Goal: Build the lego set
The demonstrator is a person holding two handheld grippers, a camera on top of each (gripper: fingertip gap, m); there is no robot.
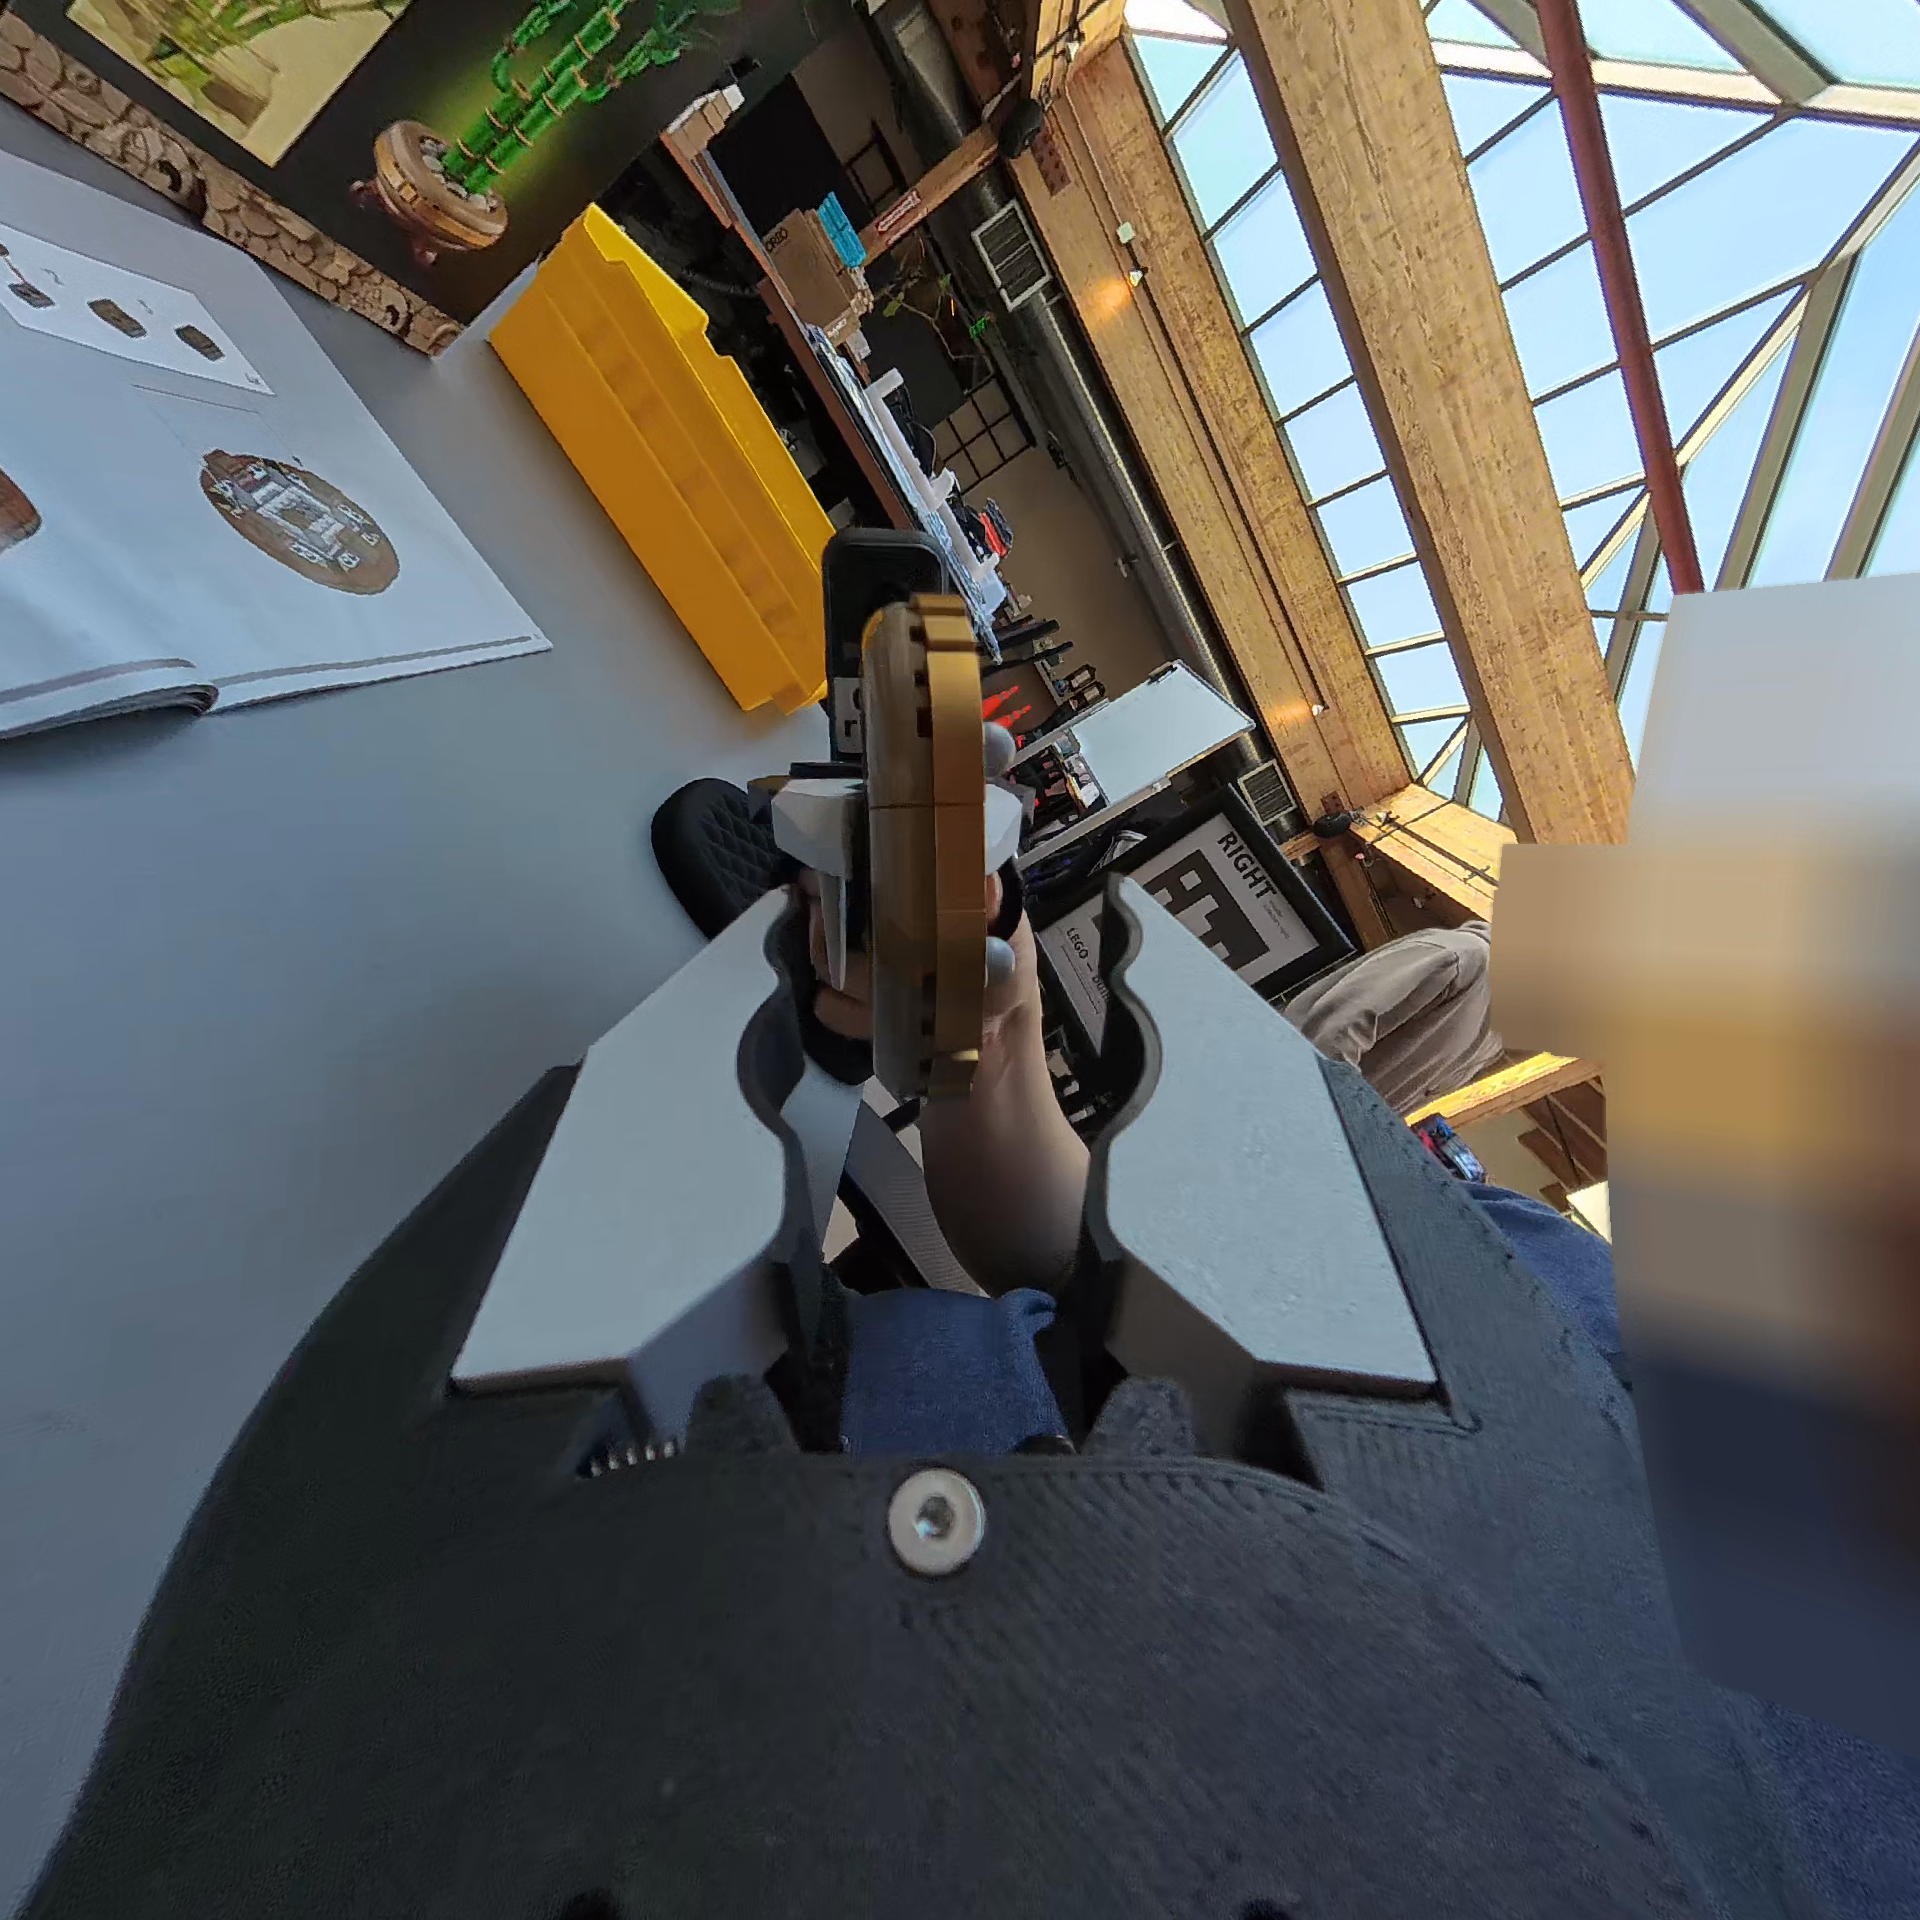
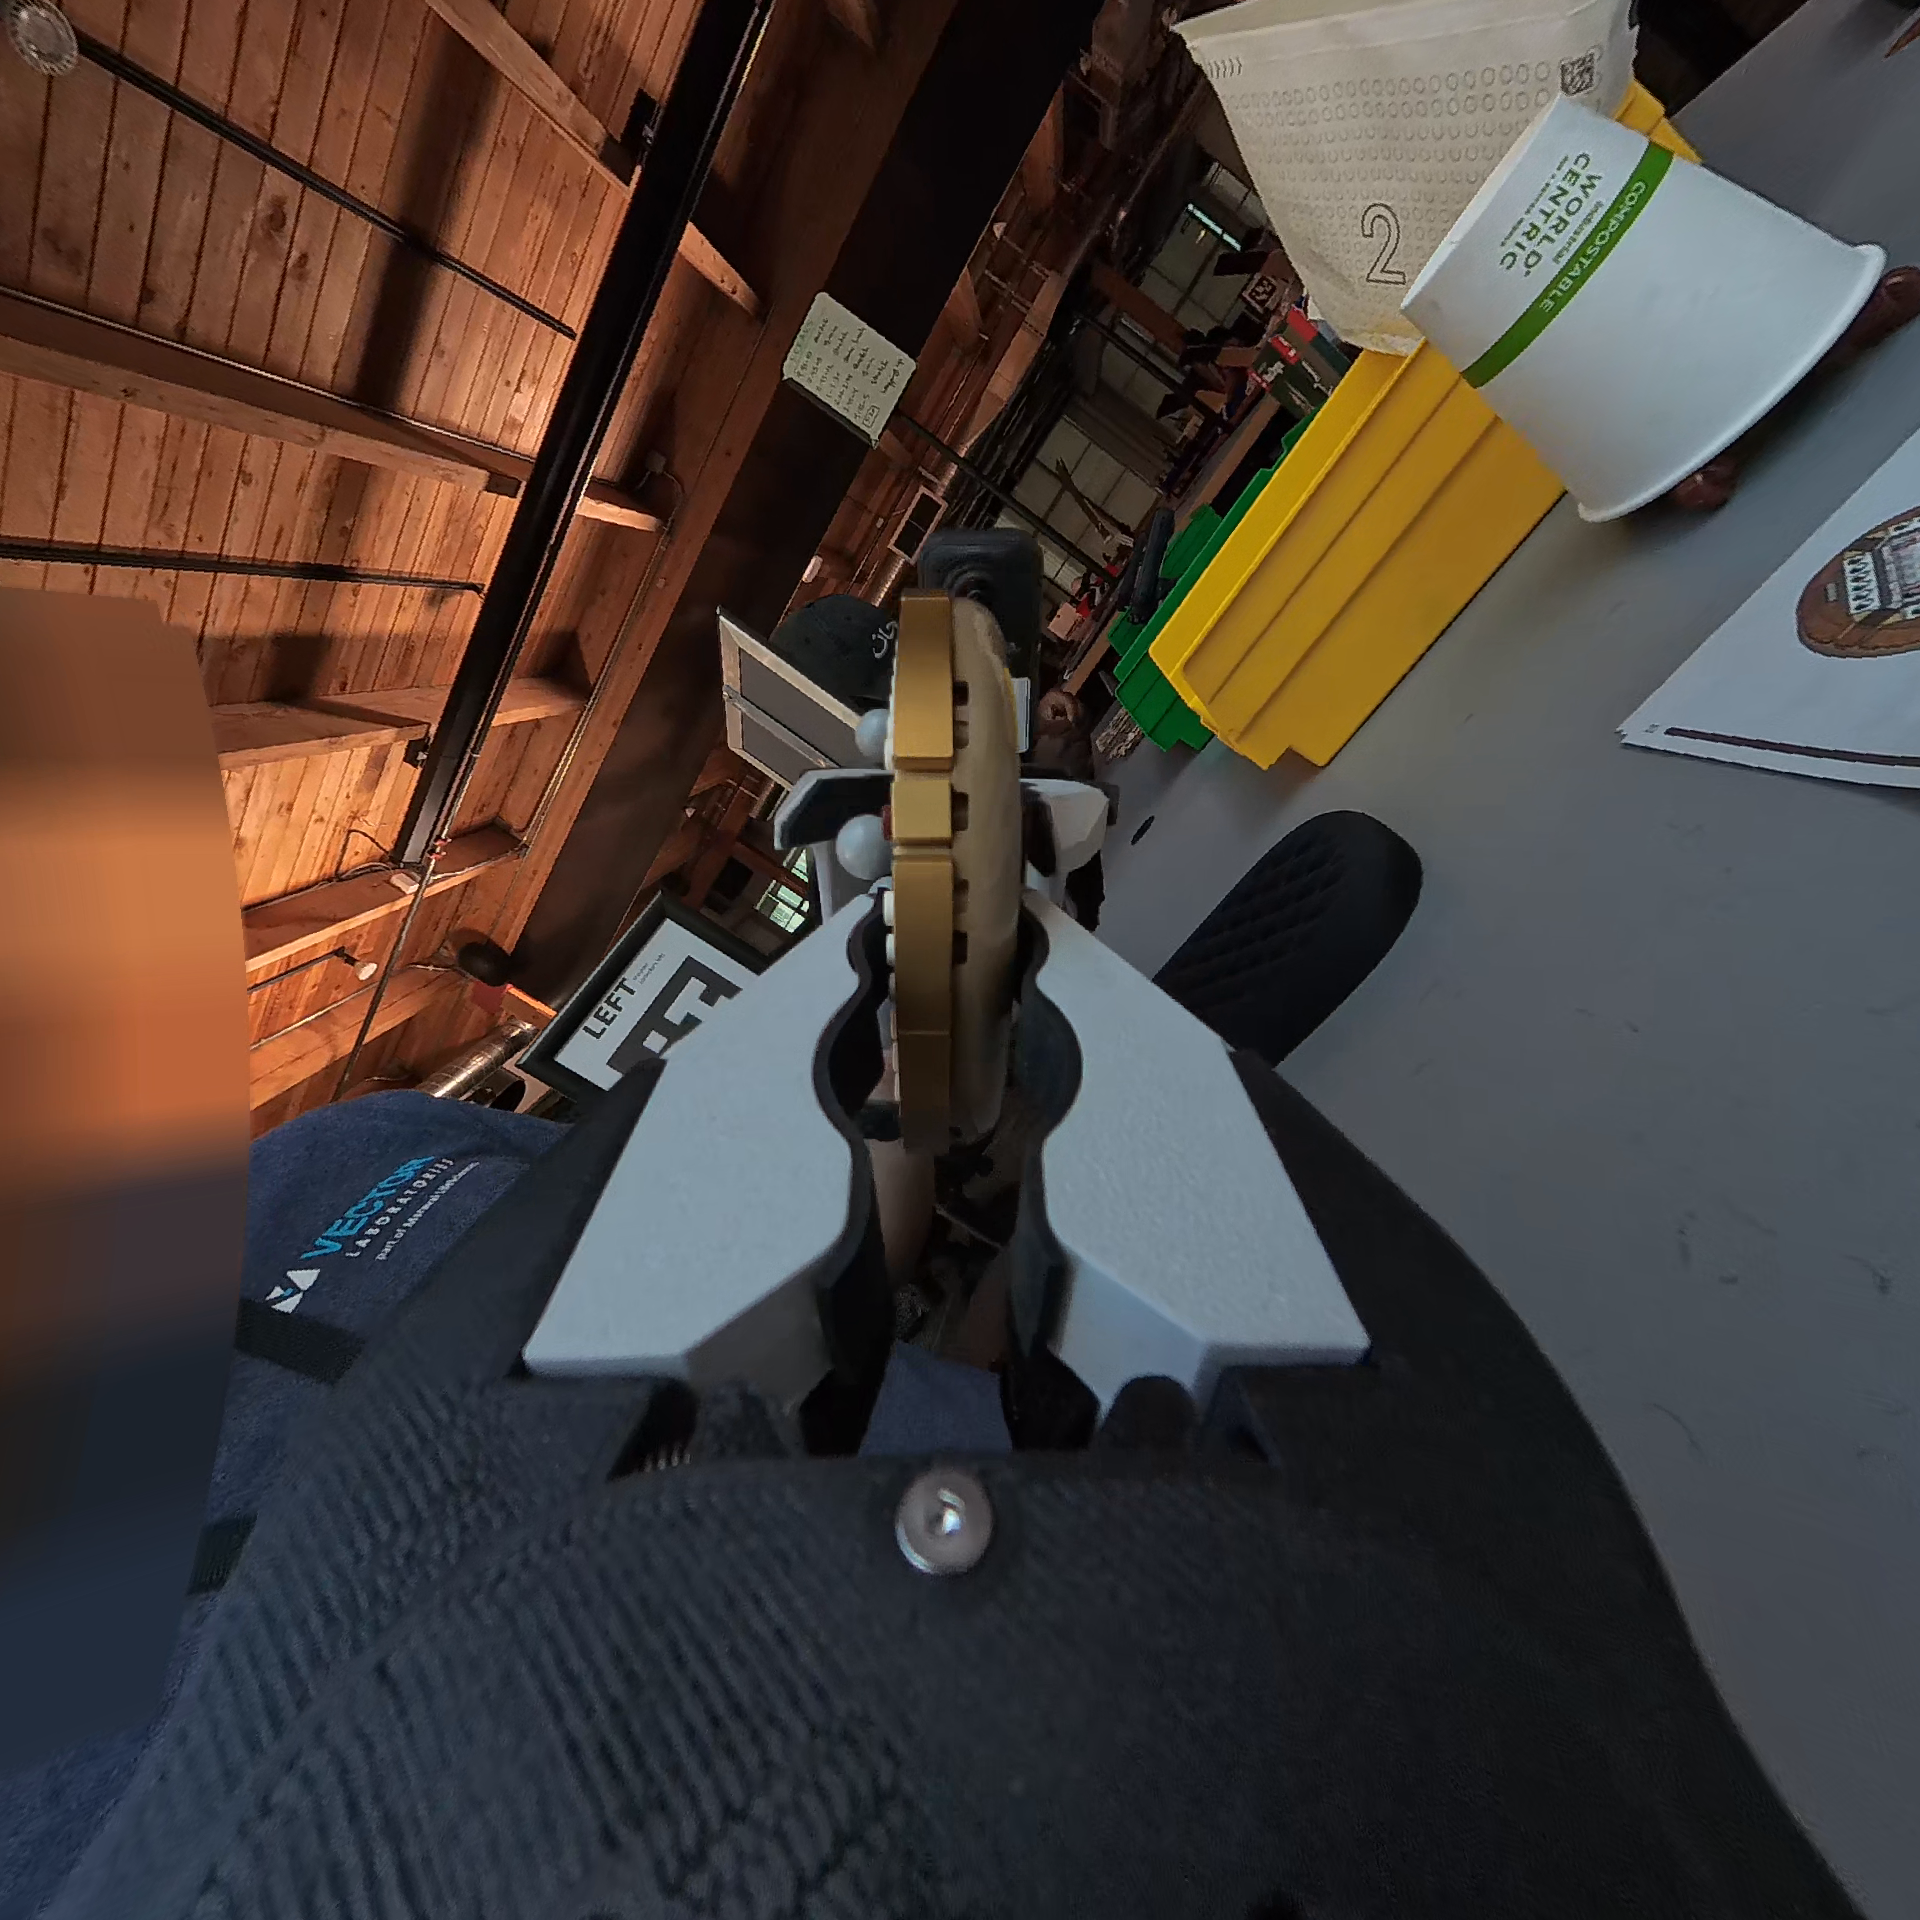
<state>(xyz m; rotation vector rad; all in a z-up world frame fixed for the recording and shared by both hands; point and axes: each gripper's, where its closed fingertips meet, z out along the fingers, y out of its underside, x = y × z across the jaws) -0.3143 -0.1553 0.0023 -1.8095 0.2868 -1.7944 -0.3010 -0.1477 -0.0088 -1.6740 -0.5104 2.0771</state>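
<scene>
A round lego disc (image 1: 925,831), gold on one face and tan on the other, is held edge-on in the air above the grey table (image 1: 312,987). My right gripper (image 2: 951,920) is shut on the disc (image 2: 951,831), one finger on each face. It also shows in the left wrist view (image 1: 912,821), facing me. My left gripper (image 1: 945,920) is open, and its fingers straddle the disc's near edge with gaps on both sides. Small pale round pieces (image 1: 997,743) stick out of the gold side. A hand shows behind the disc.
An open instruction booklet (image 1: 208,499) lies on the table, with the lego box (image 1: 312,125) and a yellow bin (image 1: 665,457) behind it. In the right wrist view there are a paper cup (image 2: 1662,312), a white paper bag (image 2: 1382,135), a green bin (image 2: 1164,644) and a black chair back (image 2: 1288,935).
</scene>
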